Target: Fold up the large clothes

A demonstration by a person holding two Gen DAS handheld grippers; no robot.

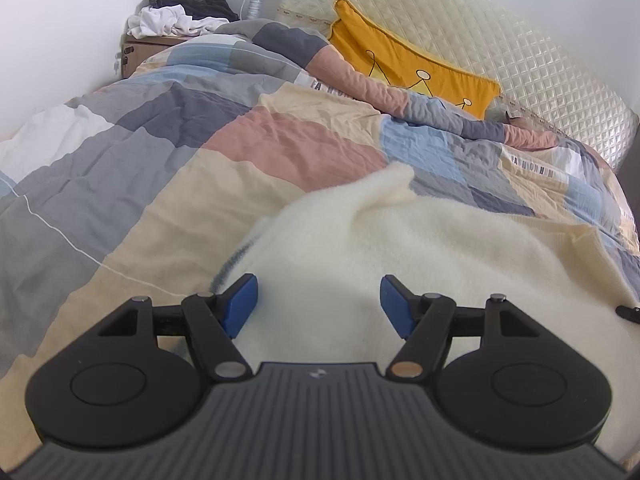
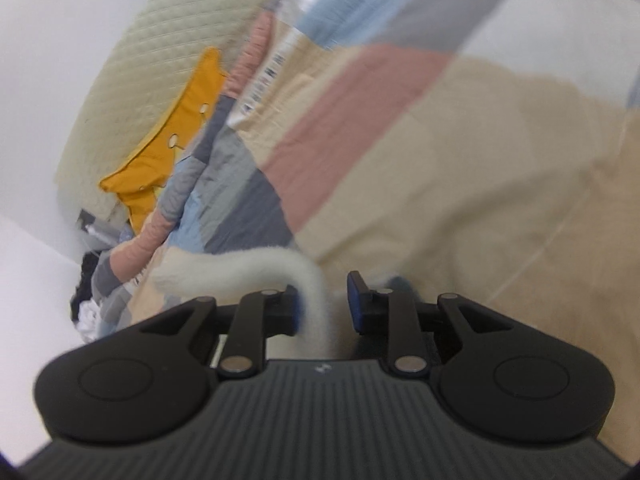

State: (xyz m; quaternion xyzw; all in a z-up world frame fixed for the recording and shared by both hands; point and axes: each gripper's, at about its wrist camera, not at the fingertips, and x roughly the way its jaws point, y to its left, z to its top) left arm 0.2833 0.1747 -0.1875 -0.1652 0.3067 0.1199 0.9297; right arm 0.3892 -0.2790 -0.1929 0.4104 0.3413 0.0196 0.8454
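Garment [image 1: 400, 264] under spread left jaws; strip [image 2: 316, 304] between right jaws.

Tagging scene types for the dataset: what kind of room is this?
Most likely a bedroom. A checked patchwork duvet covers a bed with a cream quilted padded headboard, a mustard yellow cushion leans against it, and a pile of black and white clothes sits at the bedside.

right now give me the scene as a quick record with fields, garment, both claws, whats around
surface: patchwork duvet on a bed
garment: cream fleece garment, lying on the duvet
left claw: open over the garment, gripping nothing
right claw: a cream fleece strip between its fingers, gap on one side; grip unclear, view blurred
pillow: yellow crown pillow at the quilted headboard
far corner: clothes pile
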